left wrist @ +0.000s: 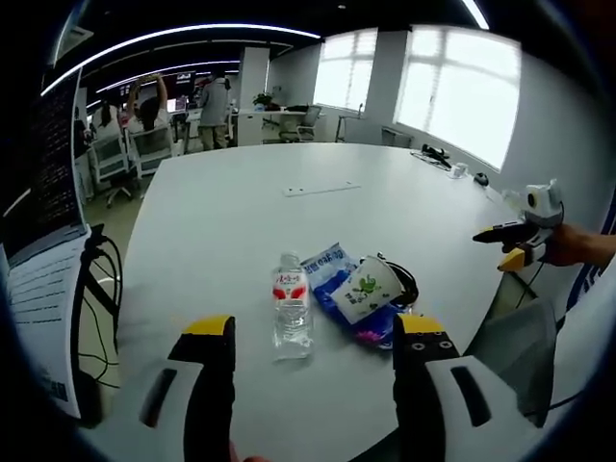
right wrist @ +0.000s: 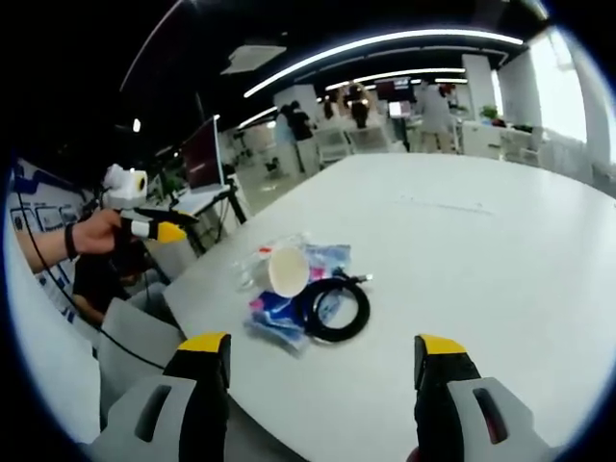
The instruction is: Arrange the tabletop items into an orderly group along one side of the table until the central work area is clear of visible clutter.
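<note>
While both grippers hang clear, approach step in hand. Left gripper (left wrist: 313,342) fingers spread, empty; water bottle (left wrist: 291,306) lies between them, just ahead. Right gripper (right wrist: 322,361) fingers spread, empty; paper cup (right wrist: 287,270), black cable coil (right wrist: 337,308), blue packets (right wrist: 279,313) piled ahead, left of centre, possibly overlapping. Next: close on bottle, carry toward bench (right wrist: 481,250) edge.

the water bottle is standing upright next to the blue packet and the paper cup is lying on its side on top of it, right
Not quite. The water bottle lies flat on the table beside the blue packet, as the left gripper view shows. The paper cup does lie on its side on the packet.
</note>
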A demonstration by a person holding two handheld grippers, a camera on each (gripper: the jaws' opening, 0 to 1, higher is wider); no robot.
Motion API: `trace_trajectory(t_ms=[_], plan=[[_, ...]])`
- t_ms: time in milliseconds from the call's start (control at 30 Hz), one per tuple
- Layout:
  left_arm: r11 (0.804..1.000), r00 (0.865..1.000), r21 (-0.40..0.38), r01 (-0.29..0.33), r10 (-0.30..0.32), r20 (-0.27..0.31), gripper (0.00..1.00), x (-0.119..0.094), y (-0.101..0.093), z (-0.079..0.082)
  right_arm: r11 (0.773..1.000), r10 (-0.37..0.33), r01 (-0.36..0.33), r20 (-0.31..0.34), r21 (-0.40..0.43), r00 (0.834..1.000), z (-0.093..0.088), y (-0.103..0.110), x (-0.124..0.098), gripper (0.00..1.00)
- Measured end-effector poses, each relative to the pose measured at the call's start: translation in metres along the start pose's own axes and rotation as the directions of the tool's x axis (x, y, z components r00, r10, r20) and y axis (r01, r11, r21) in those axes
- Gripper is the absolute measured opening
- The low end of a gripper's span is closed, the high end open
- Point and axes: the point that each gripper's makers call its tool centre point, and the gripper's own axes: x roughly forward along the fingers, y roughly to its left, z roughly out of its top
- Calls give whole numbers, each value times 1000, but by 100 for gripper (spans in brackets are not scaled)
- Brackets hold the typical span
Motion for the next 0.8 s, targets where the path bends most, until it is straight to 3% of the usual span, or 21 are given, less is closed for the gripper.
trace_trajectory(t_ms=[800], plan=[[1000,998,30,11,-9,-60,63,20,10,2,1000,-23,23,3,9,1000,-4,-4,-4,79]])
